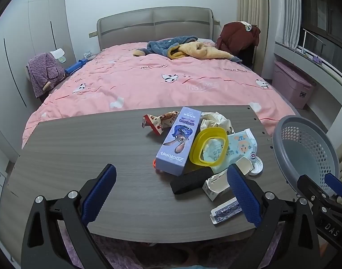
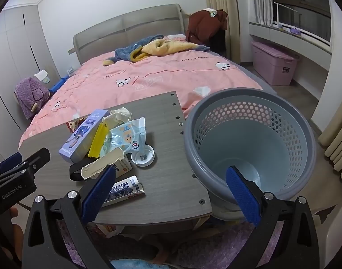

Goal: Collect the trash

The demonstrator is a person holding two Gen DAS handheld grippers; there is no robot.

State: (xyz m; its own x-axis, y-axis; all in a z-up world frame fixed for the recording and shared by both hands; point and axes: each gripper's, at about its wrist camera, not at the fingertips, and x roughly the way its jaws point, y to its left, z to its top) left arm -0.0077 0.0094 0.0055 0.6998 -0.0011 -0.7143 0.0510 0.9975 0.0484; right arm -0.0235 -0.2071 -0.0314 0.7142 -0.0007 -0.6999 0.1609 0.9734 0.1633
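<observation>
The left gripper [image 1: 171, 196] is hovering with jaws spread wide and empty over the grey table's [image 1: 81, 157] near edge; the right gripper [image 2: 171, 196] is gaping likewise, straddling the table corner and the grey perforated bin [image 2: 249, 148]. A playing-card box [image 2: 126, 189] is lying closest, then a torn carton [image 2: 105, 162], black strap [image 1: 191, 182], white cap [image 2: 142, 156], yellow ring [image 1: 209, 145], wipes packet [image 2: 126, 140] and purple Zootopia box [image 1: 179, 139], crowding together ahead.

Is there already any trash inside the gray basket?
No, the right wrist view looks straight into the gray basket and its pale bottom is bare, while the trash still lies on the table.
</observation>
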